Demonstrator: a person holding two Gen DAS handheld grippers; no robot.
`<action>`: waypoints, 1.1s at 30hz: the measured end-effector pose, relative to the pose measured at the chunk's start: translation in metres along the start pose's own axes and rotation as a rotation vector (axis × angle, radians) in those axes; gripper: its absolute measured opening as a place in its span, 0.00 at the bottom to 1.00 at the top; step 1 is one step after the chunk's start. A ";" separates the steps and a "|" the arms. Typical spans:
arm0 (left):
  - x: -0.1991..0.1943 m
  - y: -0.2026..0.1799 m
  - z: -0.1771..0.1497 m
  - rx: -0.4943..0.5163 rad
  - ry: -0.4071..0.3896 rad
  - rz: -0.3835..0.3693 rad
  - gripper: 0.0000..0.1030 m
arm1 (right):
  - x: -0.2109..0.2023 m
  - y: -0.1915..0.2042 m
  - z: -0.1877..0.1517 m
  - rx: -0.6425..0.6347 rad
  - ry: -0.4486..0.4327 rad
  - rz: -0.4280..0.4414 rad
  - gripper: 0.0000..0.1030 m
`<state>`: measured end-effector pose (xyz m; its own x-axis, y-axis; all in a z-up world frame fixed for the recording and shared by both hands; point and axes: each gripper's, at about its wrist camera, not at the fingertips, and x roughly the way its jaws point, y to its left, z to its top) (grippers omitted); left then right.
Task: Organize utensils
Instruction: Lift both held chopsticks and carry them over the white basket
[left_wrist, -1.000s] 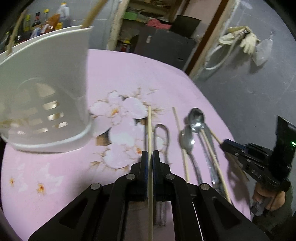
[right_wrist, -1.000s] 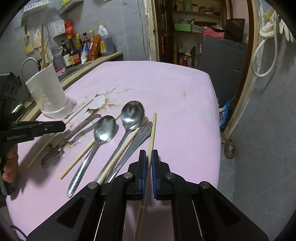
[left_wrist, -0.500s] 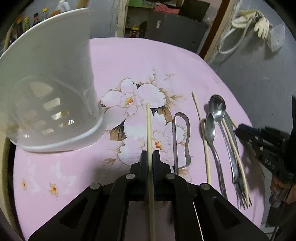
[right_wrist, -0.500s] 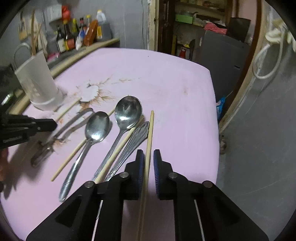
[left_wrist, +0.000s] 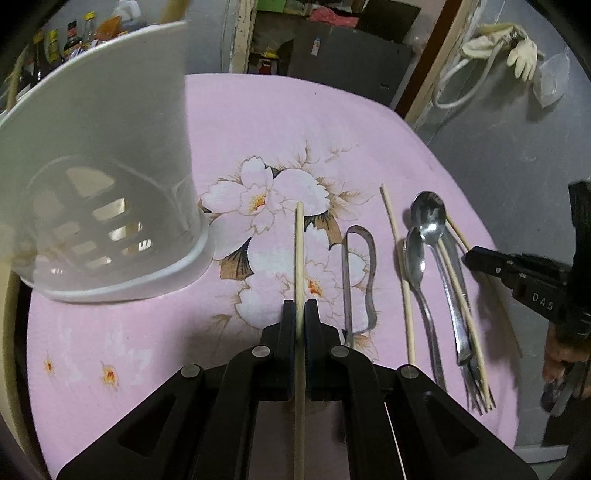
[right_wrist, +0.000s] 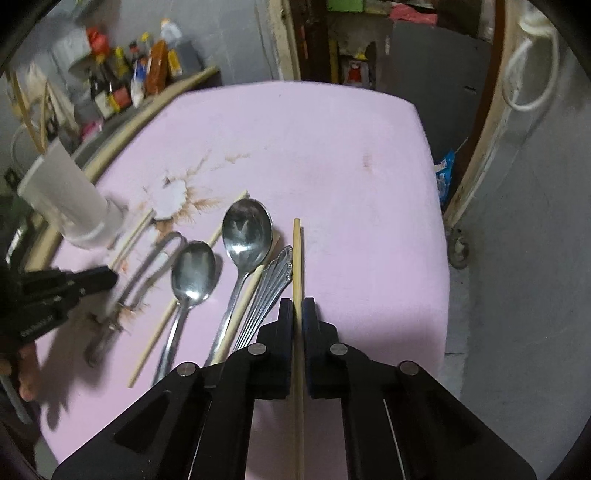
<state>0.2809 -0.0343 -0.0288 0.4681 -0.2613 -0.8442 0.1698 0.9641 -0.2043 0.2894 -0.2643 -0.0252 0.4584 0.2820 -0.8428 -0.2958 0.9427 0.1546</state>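
Two chopsticks are gripped, one in each gripper. The left gripper (left_wrist: 300, 314) has its fingers (left_wrist: 287, 321) pressed narrow on a pale chopstick (left_wrist: 299, 251), whose tip points over the flower print toward the white utensil holder (left_wrist: 103, 177). That holder stands near the left edge of the pink desk (left_wrist: 295, 122), with slots in its base and a stick leaning out of its top.

The right gripper (right_wrist: 296, 314) is likewise clamped tight on a second chopstick (right_wrist: 296, 254) (the outermost piece on the right of the row), its tip reaching past the fork handle (right_wrist: 275, 277).

Between the grippers, the rest lie side by side on the cloth: metal tongs (left_wrist: 356, 277), a loose chopstick (left_wrist: 399, 273), a smaller spoon (left_wrist: 415, 258), a larger spoon (left_wrist: 430, 218), and another chopstick (left_wrist: 461, 306) crossing the fork. The larger spoon's handle touches the fork and that stick; the tongs sit apart from them.

Beyond the utensils, the far half of the desk is bare pink cloth up to its rounded far edge. To the right of the held chopstick a bare strip runs to the desk's right edge, where the cloth drops toward the grey floor (right_wrist: 517, 258). The holder's side is tight against the left rim.
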 end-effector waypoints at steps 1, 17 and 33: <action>-0.004 0.001 -0.004 -0.002 -0.010 -0.008 0.02 | -0.004 -0.001 -0.003 0.009 -0.019 0.007 0.03; -0.103 -0.015 -0.031 0.045 -0.571 -0.082 0.02 | -0.099 0.072 -0.044 0.011 -0.714 0.106 0.03; -0.200 0.090 0.020 -0.052 -0.912 -0.116 0.02 | -0.122 0.179 0.033 -0.019 -1.087 0.318 0.03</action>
<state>0.2199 0.1035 0.1314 0.9568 -0.2717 -0.1033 0.2297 0.9245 -0.3043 0.2084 -0.1244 0.1218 0.8425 0.5228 0.1297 -0.5375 0.8002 0.2660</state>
